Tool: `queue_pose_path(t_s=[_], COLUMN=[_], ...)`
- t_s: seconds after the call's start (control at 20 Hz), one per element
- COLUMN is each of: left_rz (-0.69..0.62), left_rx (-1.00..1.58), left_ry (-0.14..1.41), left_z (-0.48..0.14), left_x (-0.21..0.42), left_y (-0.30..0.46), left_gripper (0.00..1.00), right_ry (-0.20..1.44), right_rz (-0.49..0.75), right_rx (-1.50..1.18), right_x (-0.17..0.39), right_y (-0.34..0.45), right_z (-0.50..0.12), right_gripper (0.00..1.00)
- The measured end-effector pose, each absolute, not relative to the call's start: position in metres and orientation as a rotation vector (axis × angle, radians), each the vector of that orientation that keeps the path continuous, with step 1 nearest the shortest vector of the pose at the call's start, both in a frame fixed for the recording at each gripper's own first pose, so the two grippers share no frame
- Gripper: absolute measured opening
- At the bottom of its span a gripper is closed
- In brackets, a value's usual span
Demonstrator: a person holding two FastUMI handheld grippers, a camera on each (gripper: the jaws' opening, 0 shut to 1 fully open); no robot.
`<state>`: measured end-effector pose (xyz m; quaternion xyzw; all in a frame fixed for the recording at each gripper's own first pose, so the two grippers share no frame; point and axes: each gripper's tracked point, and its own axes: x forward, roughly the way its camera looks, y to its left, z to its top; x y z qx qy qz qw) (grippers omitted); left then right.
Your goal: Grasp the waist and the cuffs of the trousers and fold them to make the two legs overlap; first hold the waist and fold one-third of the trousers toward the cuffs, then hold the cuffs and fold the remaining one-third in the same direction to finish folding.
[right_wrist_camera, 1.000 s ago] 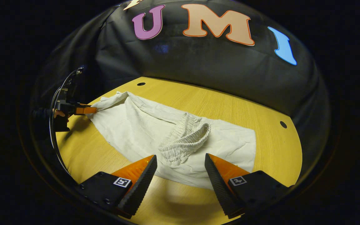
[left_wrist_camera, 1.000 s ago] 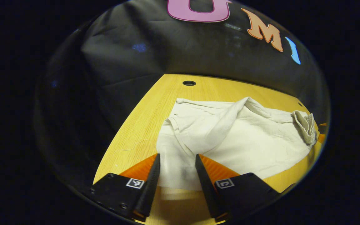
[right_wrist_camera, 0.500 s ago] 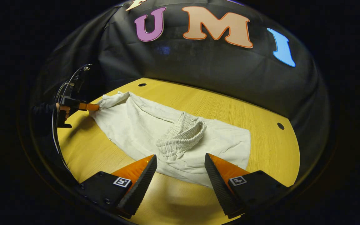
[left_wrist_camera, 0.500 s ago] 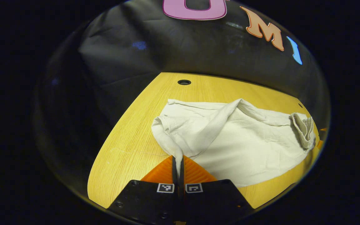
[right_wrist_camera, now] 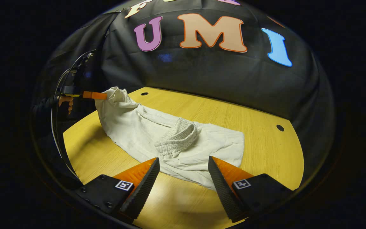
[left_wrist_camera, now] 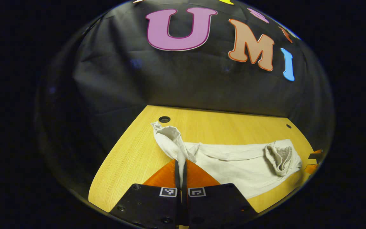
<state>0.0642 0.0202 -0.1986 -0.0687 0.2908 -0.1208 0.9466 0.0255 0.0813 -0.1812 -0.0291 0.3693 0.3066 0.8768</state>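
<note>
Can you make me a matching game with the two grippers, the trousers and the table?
Things:
1. left gripper
2. right gripper
3. trousers
4. table

States:
A. yellow wood with round holes
B. open, fingers apart above the waistband
C. pale cloth, one end lifted
D. shut on a cuff

Pairs: 1-D, 2-B, 3-C, 4-A

Cream trousers, cuff end raised (rumpled)

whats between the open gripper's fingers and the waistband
In the right gripper view, trouser cloth and bare table lie between the right gripper and the waistband.
</note>
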Motion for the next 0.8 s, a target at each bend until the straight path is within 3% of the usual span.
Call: queue_pose_path(t_s=[0.8], left_rz=[-0.449], left_rx=[-0.162], left_ry=[0.445], left_z=[-0.089], left_x=[0.068], left_y=[-0.148], left_gripper=[0.0], right_ry=[0.76], right_rz=[0.525], right_rx=[0.035], right_x=[0.027], right_y=[-0.028], right_z=[-0.18], right_gripper=[0.99])
